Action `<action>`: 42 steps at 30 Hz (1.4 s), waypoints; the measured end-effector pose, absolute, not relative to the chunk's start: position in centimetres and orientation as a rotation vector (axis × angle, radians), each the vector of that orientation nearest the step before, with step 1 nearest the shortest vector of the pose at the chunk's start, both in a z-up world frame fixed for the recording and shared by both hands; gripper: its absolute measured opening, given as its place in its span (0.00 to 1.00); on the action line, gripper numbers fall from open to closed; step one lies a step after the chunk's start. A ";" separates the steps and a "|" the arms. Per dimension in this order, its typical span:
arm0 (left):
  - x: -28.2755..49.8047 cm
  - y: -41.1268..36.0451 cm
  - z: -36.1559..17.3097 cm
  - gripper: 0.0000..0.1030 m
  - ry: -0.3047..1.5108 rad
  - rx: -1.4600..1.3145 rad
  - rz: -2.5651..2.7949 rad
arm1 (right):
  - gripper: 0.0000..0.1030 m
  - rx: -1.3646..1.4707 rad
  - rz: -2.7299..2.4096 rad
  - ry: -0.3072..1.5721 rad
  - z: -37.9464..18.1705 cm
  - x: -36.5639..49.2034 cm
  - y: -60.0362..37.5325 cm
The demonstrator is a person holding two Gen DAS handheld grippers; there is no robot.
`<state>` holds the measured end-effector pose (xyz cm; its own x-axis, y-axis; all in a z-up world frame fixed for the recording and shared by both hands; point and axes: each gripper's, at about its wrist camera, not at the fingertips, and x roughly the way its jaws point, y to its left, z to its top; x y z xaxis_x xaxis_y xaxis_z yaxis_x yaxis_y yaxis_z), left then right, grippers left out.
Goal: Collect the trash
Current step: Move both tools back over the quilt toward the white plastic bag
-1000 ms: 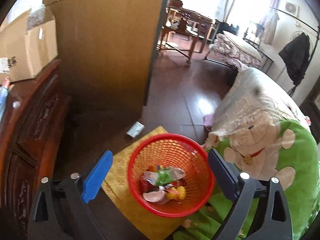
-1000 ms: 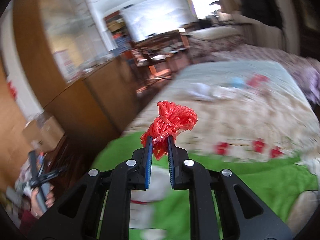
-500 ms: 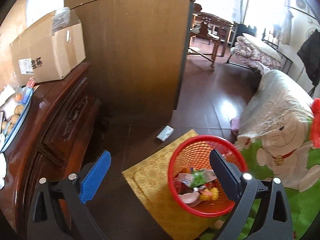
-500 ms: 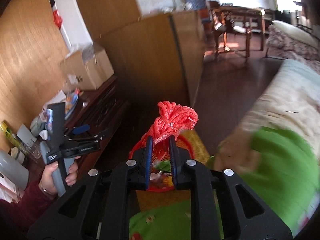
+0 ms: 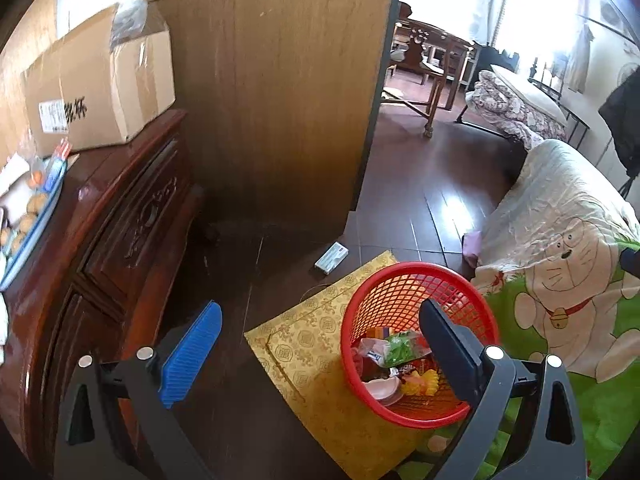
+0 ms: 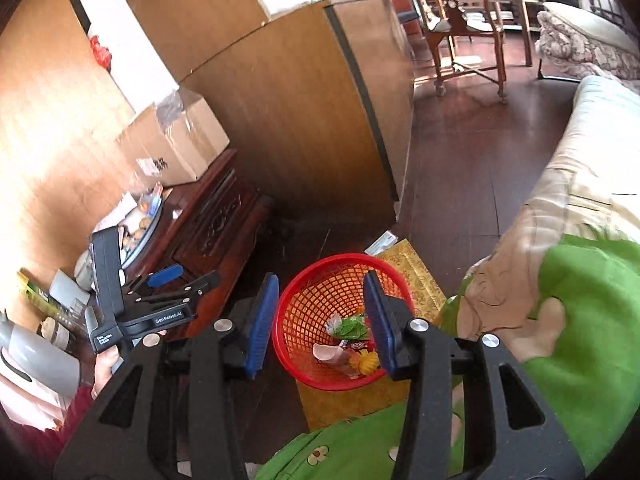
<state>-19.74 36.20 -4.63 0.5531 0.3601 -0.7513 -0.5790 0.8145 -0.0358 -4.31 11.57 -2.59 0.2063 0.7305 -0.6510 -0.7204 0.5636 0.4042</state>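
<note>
A red mesh basket (image 5: 400,292) (image 6: 320,280) stands on the floor on a yellow mat (image 5: 304,344), beside the bed. It holds several wrappers and scraps (image 5: 394,350) (image 6: 348,330). My right gripper (image 6: 322,320) is open and empty, high above the basket with the basket seen between its fingers. My left gripper (image 5: 316,356) is open and empty, held left of the basket; it also shows in the right wrist view (image 6: 160,292). The red netting bundle is not in sight.
A small white box (image 5: 331,257) lies on the dark floor beyond the mat. A carved wooden cabinet (image 5: 120,240) with a cardboard box (image 5: 100,84) stands at left. A wooden partition (image 5: 280,100) is behind. The bed with green blanket (image 5: 560,320) is at right.
My right gripper, shut on a red netting bundle before, swung over the basket and opened; the bundle is gone from its fingers. The left gripper shifted left.
</note>
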 end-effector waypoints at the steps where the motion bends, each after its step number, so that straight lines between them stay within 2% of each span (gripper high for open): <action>1: -19.6 35.8 -4.3 0.94 0.807 -0.282 0.561 | 0.44 0.018 1.001 0.897 -2.2 -4.5 10.9; 12: -17.9 30.9 -0.6 0.94 0.764 -0.155 0.483 | 0.47 0.116 0.874 0.756 1.4 -3.8 2.9; 23: -13.0 23.3 2.3 0.94 0.746 -0.001 0.354 | 0.58 0.279 0.629 0.664 1.4 -1.2 -9.5; 26: -10.5 20.2 3.3 0.94 0.742 0.038 0.290 | 0.58 0.312 0.554 0.655 0.7 -0.3 -12.8; 33: -3.2 12.5 5.6 0.94 0.712 0.095 0.134 | 0.74 0.399 0.330 0.630 0.1 2.5 -21.4; 39: 4.9 4.9 6.3 0.94 0.717 0.111 -0.011 | 0.78 0.406 0.164 0.633 -1.1 4.8 -26.3; 42: 8.6 1.2 5.6 0.94 0.736 0.107 -0.085 | 0.79 0.495 0.189 0.673 -2.5 5.4 -27.3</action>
